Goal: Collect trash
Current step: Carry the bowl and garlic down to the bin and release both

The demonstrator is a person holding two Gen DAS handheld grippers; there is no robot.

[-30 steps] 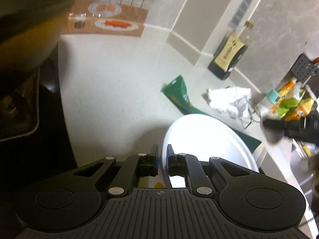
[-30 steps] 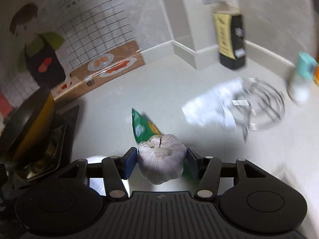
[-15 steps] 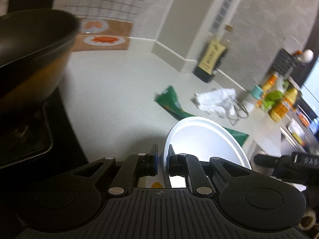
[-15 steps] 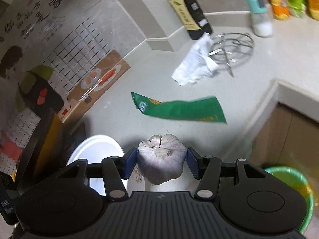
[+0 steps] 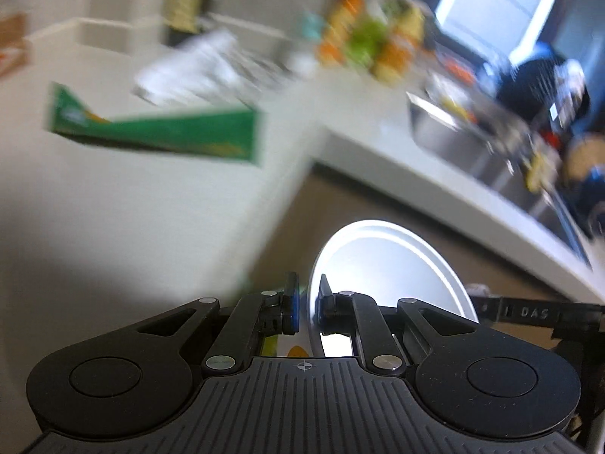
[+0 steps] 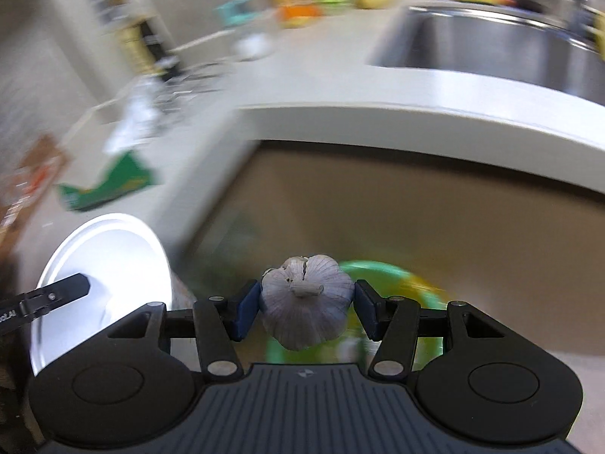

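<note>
Past the bench edge, over a green bin (image 6: 393, 302): right fingers (image 6: 307, 312) pinching a garlic bulb (image 6: 306, 302) by its sides, light, papery, firm; left fingers (image 5: 307, 304) nipping a white plate (image 5: 393, 265) rim, stiff, slippery, breakable.

A pale countertop (image 5: 113, 204) ahead-left of the grippers carries a green wrapper (image 5: 159, 132); crumpled white paper (image 5: 181, 72) lies beyond it.
</note>
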